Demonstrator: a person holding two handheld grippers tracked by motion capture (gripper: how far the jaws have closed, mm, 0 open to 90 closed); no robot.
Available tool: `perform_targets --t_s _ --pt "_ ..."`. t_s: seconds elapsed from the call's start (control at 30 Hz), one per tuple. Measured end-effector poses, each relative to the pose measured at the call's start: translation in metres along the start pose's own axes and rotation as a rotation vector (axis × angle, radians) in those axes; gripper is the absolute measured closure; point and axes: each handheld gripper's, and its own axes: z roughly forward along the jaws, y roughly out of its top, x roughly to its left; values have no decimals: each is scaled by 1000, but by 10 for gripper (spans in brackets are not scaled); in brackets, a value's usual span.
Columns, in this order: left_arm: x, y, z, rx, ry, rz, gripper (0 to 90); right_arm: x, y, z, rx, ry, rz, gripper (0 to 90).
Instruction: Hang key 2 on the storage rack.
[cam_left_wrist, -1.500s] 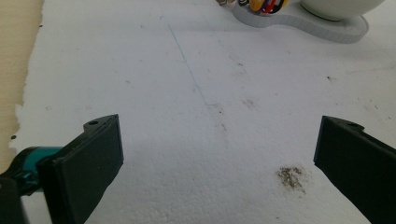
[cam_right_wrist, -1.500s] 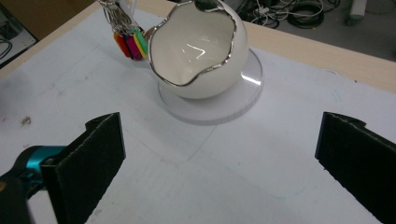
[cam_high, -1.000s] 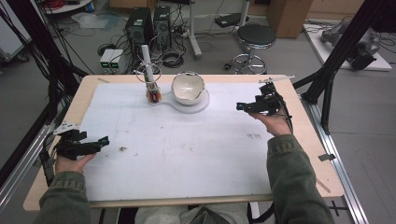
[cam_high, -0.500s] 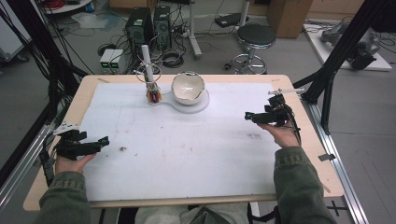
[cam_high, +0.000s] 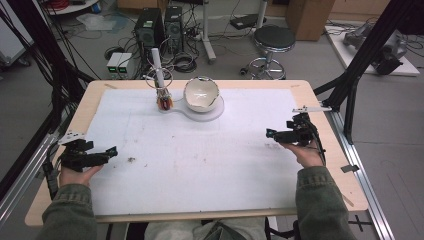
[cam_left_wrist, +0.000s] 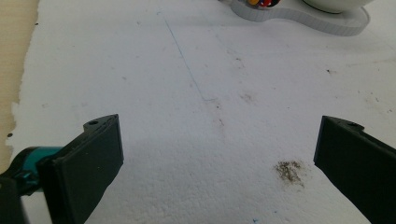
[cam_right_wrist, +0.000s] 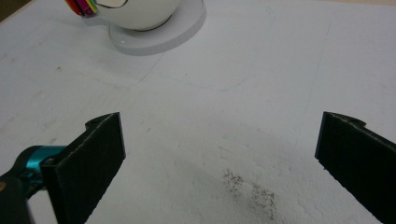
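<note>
Both tools, left tool (cam_high: 111, 150) and right tool (cam_high: 270, 133), gape wide, empty, low over the tabletop (cam_high: 200, 165). White bowl (cam_high: 201, 93) (possibly cracked) sits far-centre on its base; approach it level and slowly.

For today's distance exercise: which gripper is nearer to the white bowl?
Right. The right gripper sits to the bowl's right and nearer the person; the left gripper lies farther off, near the table's left edge.

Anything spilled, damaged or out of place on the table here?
Two small patches of dark specks soil the white foam sheet: one near the left gripper at, one near the right gripper at. Nothing else stands out.
</note>
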Motion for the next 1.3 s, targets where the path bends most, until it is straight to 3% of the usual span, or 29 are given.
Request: perform_targets --t_s 0.1,0.23,0.53,1.07,1.3 --pt "0 0 0 -2 0 -2 18 1 -6 0 -6 -11 -8 5" --pt "1 0 -1 -2 0 0 18 2 -15 -2 -64 -43 -21 5" --pt "1 0 0 -2 -1 1 18 -3 -38 -4 -126 -33 1 5" --pt "2 0 0 -11 -5 -6 18 -3 -64 -4 -127 -43 -15 5" --pt "2 1 2 -13 -13 -5 18 2 -65 -6 -136 -44 -38 5"
